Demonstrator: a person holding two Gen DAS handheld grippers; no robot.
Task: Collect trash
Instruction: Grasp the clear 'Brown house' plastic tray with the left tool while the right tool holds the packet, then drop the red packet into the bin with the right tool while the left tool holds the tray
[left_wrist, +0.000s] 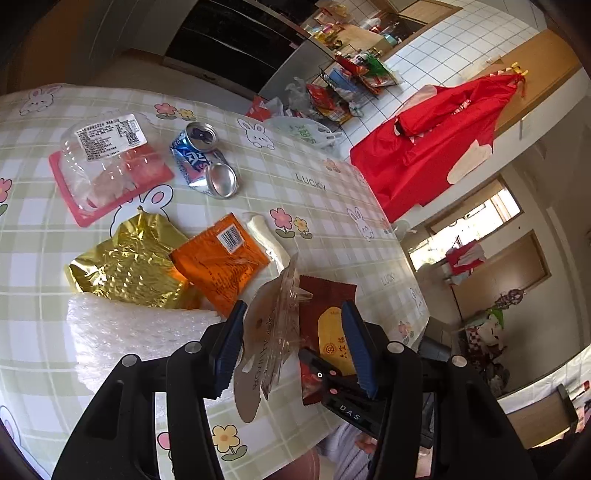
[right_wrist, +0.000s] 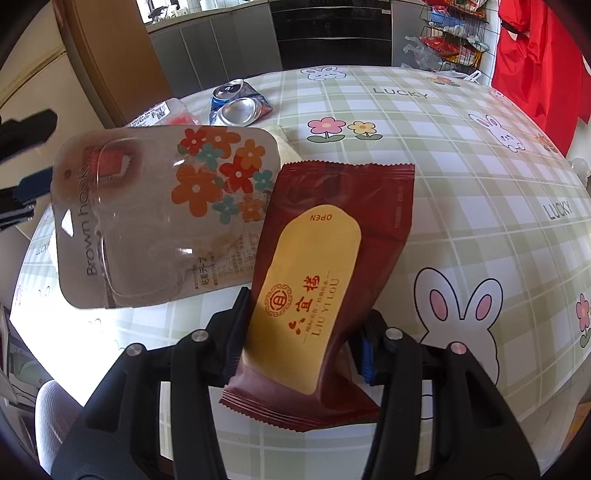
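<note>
My left gripper (left_wrist: 293, 306) holds a clear blister pack (left_wrist: 273, 332) with a flowered card edge-on, lifted off the table. Its card side lies against the left pad; the right gripper's tip hides the far side. In the right wrist view the blister pack (right_wrist: 147, 221) faces me. My right gripper (right_wrist: 306, 306) is shut on a brown wrapper (right_wrist: 314, 277) with a yellow label, held upright. A crushed can (left_wrist: 203, 158), a clear container (left_wrist: 107, 162) on a pink tray, a gold foil bag (left_wrist: 125, 262), an orange packet (left_wrist: 221, 258), bubble wrap (left_wrist: 129, 332) and a tissue (left_wrist: 266, 236) lie on the tablecloth (left_wrist: 314, 206).
The round table's edge curves close on the right. Beyond it stand a wire rack (left_wrist: 343, 92) full of packets and a white plastic bag (left_wrist: 303, 129). A red cloth (left_wrist: 436, 136) hangs by a tiled wall. Dark cabinets stand behind the table.
</note>
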